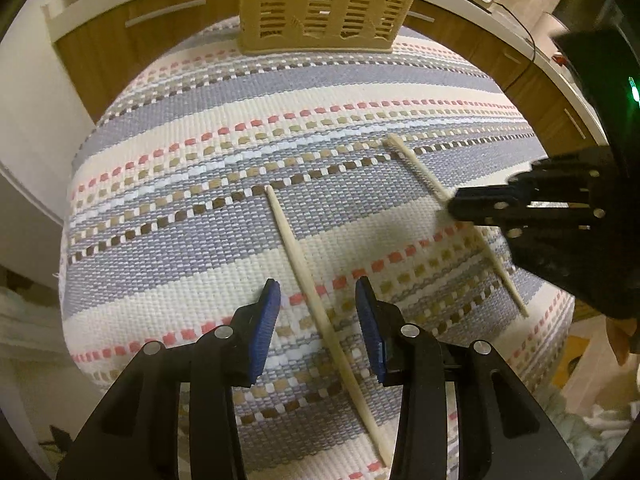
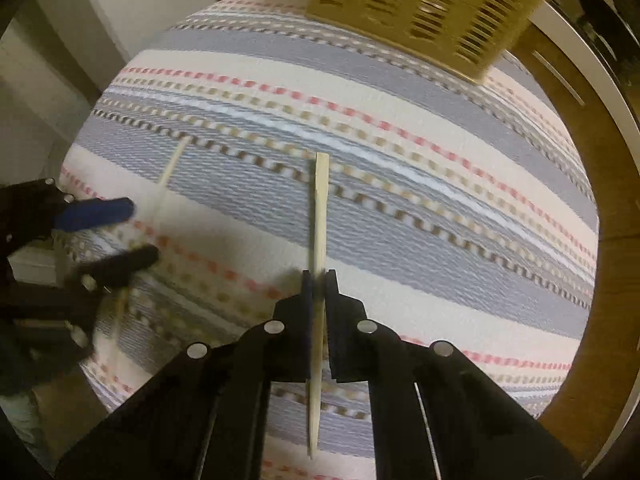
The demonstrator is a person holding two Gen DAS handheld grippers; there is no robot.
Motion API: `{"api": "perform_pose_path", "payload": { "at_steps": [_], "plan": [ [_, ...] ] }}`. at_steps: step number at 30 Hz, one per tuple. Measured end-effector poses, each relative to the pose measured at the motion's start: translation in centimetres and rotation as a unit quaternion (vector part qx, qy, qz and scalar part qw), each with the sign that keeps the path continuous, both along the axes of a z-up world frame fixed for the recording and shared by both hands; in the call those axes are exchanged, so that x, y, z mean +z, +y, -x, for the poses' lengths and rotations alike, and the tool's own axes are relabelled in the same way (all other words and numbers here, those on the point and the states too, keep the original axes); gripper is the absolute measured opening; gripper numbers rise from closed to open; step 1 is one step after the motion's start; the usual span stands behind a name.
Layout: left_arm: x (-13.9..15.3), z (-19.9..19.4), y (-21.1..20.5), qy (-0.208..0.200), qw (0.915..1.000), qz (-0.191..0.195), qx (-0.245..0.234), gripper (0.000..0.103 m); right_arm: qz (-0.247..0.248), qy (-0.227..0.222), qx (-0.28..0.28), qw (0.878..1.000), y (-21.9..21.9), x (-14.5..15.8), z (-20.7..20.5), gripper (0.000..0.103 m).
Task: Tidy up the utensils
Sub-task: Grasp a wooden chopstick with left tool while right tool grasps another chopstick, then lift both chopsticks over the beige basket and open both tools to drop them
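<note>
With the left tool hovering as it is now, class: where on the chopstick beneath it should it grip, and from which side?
Grip the chopstick on the mid-shaft, coming straight down from above. It lies flat on the striped cloth, already between the open pads of the left tool. The thin shaft runs lengthwise between them, so they would probably close across it.

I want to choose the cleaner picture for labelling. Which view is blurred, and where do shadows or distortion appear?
Left wrist view: mostly sharp; only the right tool is smeared; fisheye bulges the striped cloth. Right wrist view: whole cloth is motion-blurred, the left tool smeared, a soft shadow beside the gripped chopstick.
</note>
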State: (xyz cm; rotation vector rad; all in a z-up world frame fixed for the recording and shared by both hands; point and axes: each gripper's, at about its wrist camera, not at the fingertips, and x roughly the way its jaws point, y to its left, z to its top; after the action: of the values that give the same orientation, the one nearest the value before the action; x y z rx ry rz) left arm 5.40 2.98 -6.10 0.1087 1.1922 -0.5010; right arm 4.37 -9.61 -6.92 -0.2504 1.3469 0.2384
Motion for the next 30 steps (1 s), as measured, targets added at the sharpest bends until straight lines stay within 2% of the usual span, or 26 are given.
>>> {"api": "perform_pose_path", "payload": {
  "at_steps": [3, 5, 7, 8, 12, 17, 21, 25, 30],
  "plan": [
    [0.0, -0.2, -0.9, -0.002, 0.9995, -0.031, -0.001, 0.030, -0.006, 0.002, -0.015, 1.000, -2.4, 0.0, 0.4, 0.004],
    [0.0, -0.2, -2.1, -0.010, 0.9976, -0.067, -0.007, 0.020, -0.006, 0.002, -0.018, 1.000, -3.1, 0.0, 0.5, 0.004],
    [0.0, -0.2, -3.1, -0.015, 0.9952, -0.096, -0.017, 0.016, -0.004, 0.003, -0.017, 1.000, -3.6, 0.2, 0.5, 0.004],
    [0.0, -0.2, -3.5, -0.017, 0.9938, -0.108, -0.021, 0.007, -0.005, 0.002, -0.016, 1.000, -3.9, 0.3, 0.6, 0.004],
    [0.1, 0.3, -4.7, -0.027, 0.9911, -0.128, -0.026, 0.003, -0.024, -0.008, -0.013, 1.000, -5.9, 1.3, 0.9, 0.004],
    [1.8, 1.0, -4.2, -0.052, 0.9968, -0.061, -0.001, 0.003, -0.061, -0.038, -0.009, 0.997, -8.3, 3.9, 0.3, 0.004],
    [5.6, 0.8, -3.5, -0.096, 0.9950, 0.009, 0.026, 0.003, -0.095, -0.079, -0.010, 0.992, -10.0, 7.1, -0.1, 0.004],
    [10.6, 0.3, -2.7, -0.159, 0.9838, 0.067, 0.046, 0.003, -0.137, -0.132, -0.016, 0.982, -10.8, 10.8, -0.4, 0.004],
    [16.1, -1.9, -2.2, -0.220, 0.9625, 0.143, 0.071, 0.003, -0.174, -0.209, -0.018, 0.962, -12.4, 15.9, -1.8, 0.004]
  ]
}}
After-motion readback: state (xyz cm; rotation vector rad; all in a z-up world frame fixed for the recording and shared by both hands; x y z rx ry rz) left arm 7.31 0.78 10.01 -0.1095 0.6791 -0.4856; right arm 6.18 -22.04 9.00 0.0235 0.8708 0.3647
